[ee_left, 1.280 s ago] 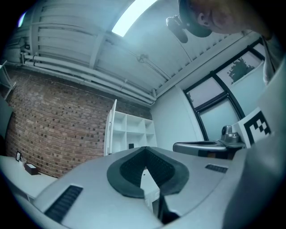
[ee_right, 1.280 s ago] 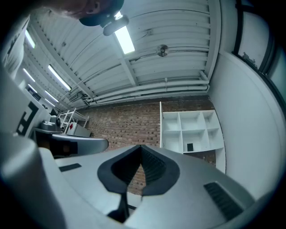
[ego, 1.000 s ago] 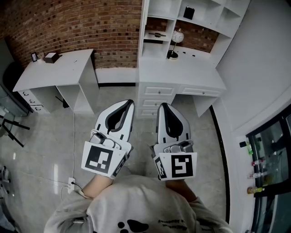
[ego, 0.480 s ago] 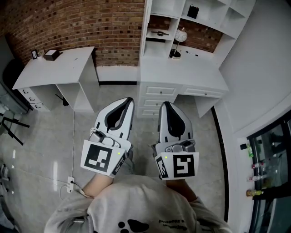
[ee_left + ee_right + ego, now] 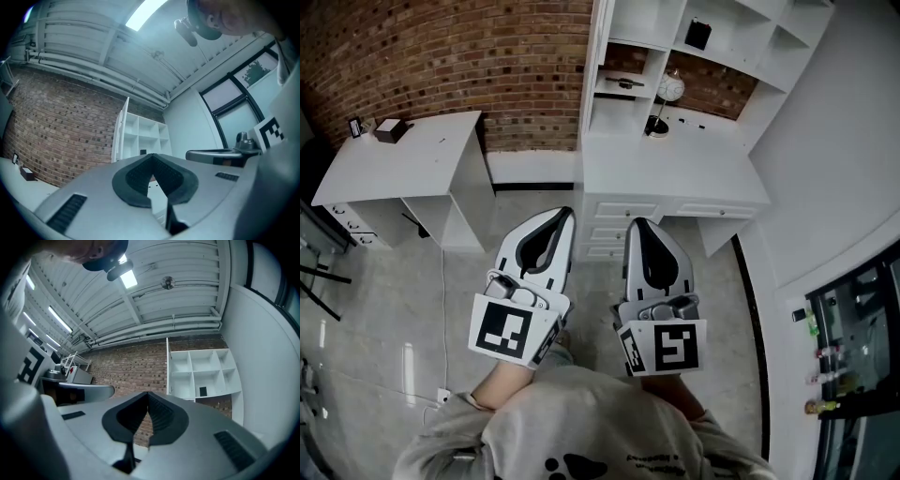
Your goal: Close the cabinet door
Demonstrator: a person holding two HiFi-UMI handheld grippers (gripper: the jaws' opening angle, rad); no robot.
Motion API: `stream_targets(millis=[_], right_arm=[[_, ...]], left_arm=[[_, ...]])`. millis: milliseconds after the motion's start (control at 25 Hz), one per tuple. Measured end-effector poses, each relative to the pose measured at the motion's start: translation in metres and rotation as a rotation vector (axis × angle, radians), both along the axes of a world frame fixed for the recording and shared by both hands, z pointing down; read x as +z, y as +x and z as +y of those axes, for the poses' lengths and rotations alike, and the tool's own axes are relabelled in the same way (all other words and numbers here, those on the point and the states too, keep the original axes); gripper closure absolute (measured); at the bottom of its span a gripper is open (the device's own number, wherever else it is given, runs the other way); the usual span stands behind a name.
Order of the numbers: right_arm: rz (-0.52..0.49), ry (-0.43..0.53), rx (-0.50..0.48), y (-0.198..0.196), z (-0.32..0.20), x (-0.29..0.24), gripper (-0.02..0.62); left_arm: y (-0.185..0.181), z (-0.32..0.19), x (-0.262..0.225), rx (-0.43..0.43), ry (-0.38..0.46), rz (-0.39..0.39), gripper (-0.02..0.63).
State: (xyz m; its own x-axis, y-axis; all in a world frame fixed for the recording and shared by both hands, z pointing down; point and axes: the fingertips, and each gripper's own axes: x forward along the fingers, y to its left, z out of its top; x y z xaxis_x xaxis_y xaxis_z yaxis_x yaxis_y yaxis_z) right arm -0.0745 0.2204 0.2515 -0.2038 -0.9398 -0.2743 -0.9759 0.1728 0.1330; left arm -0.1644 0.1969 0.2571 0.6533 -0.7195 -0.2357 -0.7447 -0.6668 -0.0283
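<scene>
Both grippers sit low in front of the torso, side by side, pointing ahead. left gripper [image 5: 568, 212]: jaws shut tip to tip, nothing between them. right gripper [image 5: 637, 221]: same, closed and empty. Neither touches anything. Beyond them is grey floor [image 5: 403, 281], then a white desk [image 5: 675, 173] with drawers, with a shelf unit [image 5: 736, 28] on top against the brick wall [image 5: 469, 56]. cabinet door [image 5: 592, 66]: at the shelf unit's left edge, swung open, edge-on to us, well apart from both grippers.
</scene>
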Motion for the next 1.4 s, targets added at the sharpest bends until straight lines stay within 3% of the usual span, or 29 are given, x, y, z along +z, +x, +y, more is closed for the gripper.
stream_targets(millis=[600, 960, 1400], right_arm=[[-0.013, 0.022, 0.087, 0.001, -0.128, -0.005, 0.577], [-0.010, 0.018, 0.112, 0.003, -0.159, -0.002, 0.577], [-0.005, 0.048, 0.077, 0.000, -0.191, -0.005, 0.577]], left_arm=[[0.007, -0.136, -0.003, 0.114, 0.023, -0.008, 0.598], [0.011, -0.168, 0.001, 0.150, 0.011, -0.013, 0.598], [0.015, -0.199, 0.000, 0.135, 0.036, -0.024, 0.598]])
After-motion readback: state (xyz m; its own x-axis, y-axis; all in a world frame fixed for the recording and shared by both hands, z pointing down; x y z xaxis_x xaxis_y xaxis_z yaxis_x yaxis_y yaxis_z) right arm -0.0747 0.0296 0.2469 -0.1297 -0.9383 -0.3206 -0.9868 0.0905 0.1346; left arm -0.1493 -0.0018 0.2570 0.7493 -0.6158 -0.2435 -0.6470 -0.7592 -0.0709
